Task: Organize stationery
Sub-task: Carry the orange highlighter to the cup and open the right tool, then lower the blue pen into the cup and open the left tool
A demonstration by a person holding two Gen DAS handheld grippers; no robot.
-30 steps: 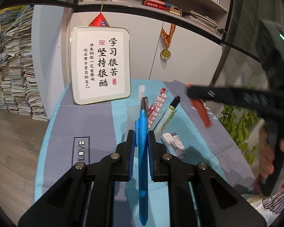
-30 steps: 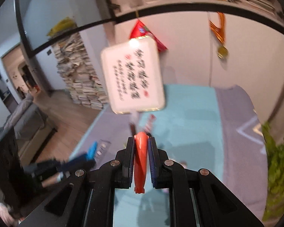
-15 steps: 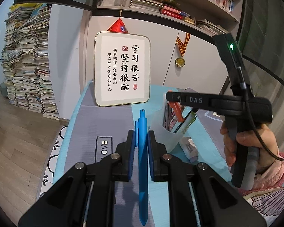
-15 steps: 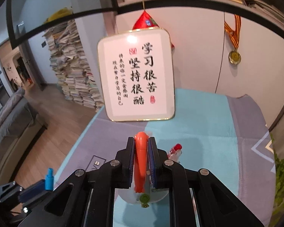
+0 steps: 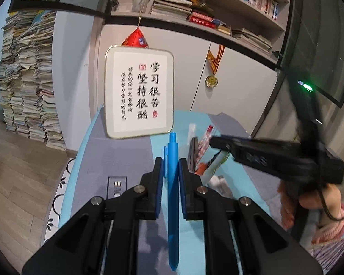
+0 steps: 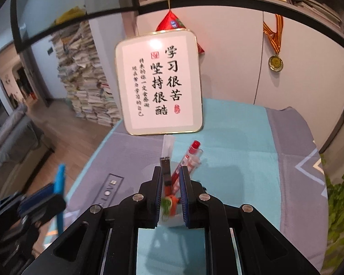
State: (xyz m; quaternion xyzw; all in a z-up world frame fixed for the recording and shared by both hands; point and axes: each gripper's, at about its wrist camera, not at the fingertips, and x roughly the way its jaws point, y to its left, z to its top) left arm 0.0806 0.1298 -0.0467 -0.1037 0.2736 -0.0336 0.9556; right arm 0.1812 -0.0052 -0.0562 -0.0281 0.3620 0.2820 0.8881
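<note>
Pens: the orange one [image 6: 172, 202] has just dropped into the cup [image 6: 169, 215]; my right claw [image 6: 170, 191] gapes empty, my left claw [image 5: 170, 171] grips the blue pen [image 5: 173, 197].

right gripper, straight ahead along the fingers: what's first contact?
Likely the translucent pen cup directly ahead of the right gripper. Its pens, including the red pen, show between the open fingers. Depth is unclear.
</note>
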